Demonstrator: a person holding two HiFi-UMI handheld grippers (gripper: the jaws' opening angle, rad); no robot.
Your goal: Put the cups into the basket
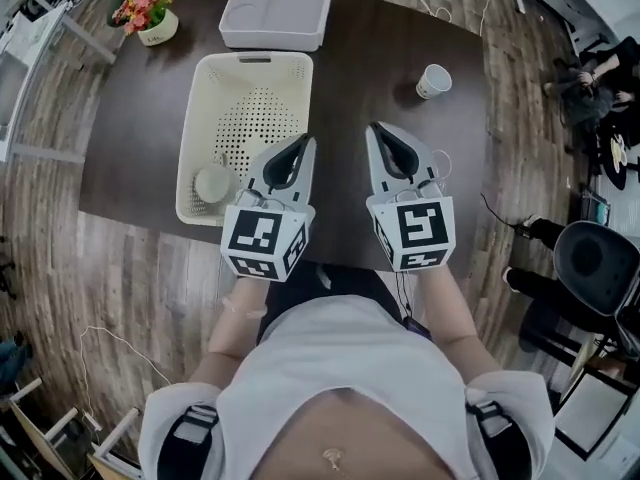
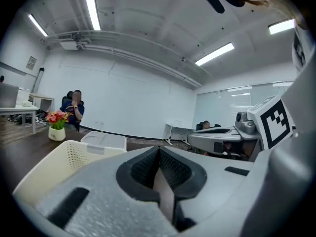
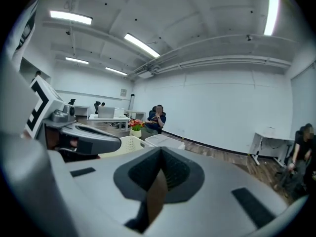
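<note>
A cream perforated basket (image 1: 250,63) stands on the left half of the dark table (image 1: 370,53); a white cup (image 1: 213,183) lies in its near corner. A second white cup (image 1: 433,81) stands on the table at the far right. Both grippers hover side by side above the table's near edge, pointing away from me. My left gripper (image 1: 303,143) is shut and empty, just right of the basket. My right gripper (image 1: 380,130) is shut and empty, well short of the far cup. The left gripper view shows shut jaws (image 2: 159,149) beside the basket (image 2: 74,157); neither gripper view shows a cup.
A white lidded box (image 1: 275,14) sits behind the basket, and a pot of flowers (image 1: 148,15) stands at the table's far left corner. A black chair (image 1: 598,258) and a seated person (image 1: 600,73) are right of the table. Cables lie on the wooden floor.
</note>
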